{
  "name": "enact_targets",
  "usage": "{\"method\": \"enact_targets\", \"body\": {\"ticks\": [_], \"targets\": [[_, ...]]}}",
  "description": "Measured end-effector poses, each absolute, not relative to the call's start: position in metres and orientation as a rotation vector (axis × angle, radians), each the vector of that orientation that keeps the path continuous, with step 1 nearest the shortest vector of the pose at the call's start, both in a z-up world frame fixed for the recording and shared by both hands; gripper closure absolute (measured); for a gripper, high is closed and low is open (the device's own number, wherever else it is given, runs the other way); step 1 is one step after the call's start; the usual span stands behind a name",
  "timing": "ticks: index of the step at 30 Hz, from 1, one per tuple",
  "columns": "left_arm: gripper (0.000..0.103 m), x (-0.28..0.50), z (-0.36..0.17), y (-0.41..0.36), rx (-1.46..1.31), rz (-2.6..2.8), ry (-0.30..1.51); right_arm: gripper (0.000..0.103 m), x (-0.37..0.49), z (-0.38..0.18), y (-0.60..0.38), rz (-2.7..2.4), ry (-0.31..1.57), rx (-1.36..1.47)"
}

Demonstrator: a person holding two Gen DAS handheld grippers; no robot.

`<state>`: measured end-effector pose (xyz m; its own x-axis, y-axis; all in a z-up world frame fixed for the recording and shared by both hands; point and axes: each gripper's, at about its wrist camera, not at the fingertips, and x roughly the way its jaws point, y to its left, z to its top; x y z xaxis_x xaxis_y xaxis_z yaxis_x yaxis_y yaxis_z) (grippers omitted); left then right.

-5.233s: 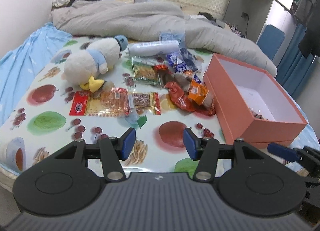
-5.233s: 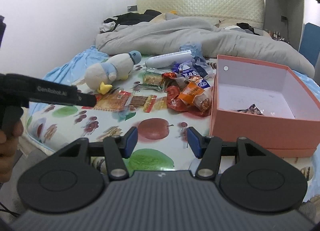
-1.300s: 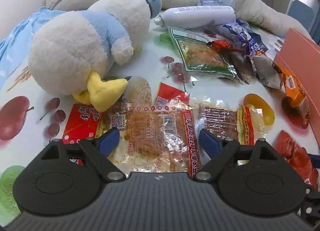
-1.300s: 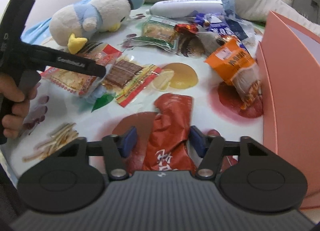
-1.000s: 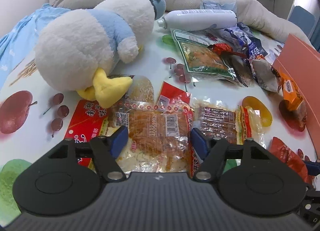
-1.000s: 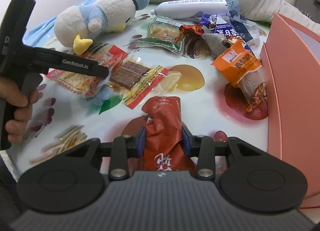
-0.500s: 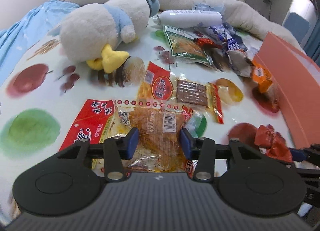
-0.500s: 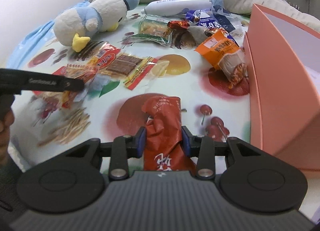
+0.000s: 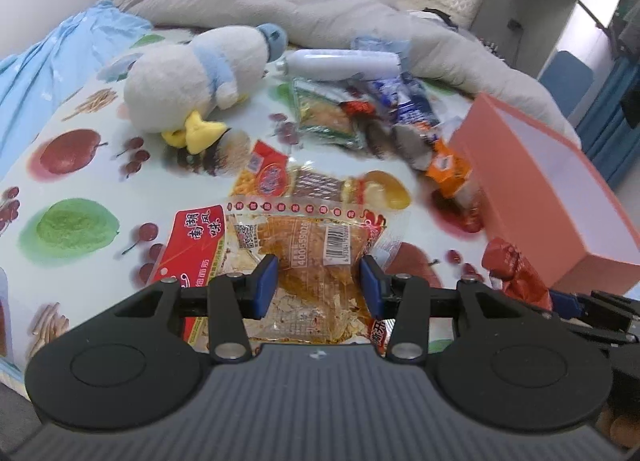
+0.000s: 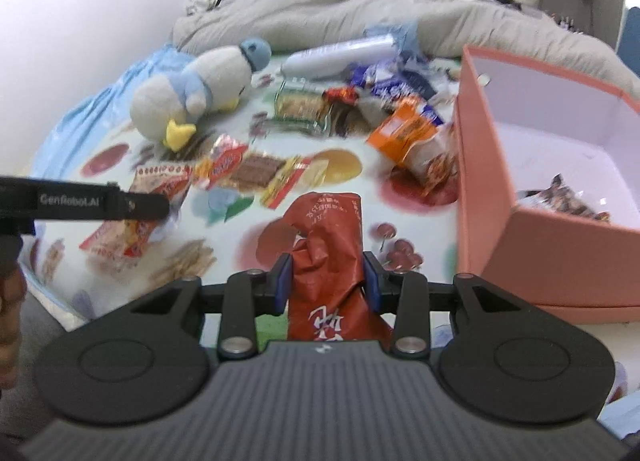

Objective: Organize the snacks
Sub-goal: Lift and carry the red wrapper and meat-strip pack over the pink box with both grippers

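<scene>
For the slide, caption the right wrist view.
Right gripper clamps a crumpled red snack packet beside the open pink box, with the remaining snacks and a plush duck beyond.

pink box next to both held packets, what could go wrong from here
The left gripper holds the wide clear snack packet near one end, so it may sag or slip. The right gripper pinches the crumpled red packet; it could catch the pink box wall.
</scene>
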<state>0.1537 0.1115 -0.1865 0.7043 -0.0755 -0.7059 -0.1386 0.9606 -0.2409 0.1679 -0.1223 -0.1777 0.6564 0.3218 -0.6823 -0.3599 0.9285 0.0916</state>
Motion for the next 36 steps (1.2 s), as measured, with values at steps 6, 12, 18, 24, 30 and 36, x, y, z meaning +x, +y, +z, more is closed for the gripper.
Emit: {"method": "enact_targets", "body": {"ticks": [6,12,18,24,30,36], "targets": [[0.054,0.145,-0.161,0.097,-0.281,-0.001,0.765,0.064,0.160,-0.155,-0.132,0.363,0.716,-0.029],[0.054,0.138,-0.133,0.079,-0.269,-0.040,0.734,0.064,0.150,-0.130,-0.145,0.331,0.671,-0.005],[0.054,0.130,-0.100,0.059,-0.248,-0.083,0.685,0.064,0.138,-0.106,-0.164,0.295,0.623,0.019],[0.054,0.121,-0.079,0.029,-0.235,-0.146,0.659,0.064,0.124,-0.091,-0.190,0.246,0.597,0.038],[0.054,0.114,-0.069,-0.010,-0.233,-0.230,0.658,0.064,0.107,-0.079,-0.225,0.164,0.581,0.050],[0.054,0.121,-0.061,-0.042,-0.215,-0.307,0.662,0.064,0.098,-0.075,-0.261,0.090,0.593,0.082]]}}
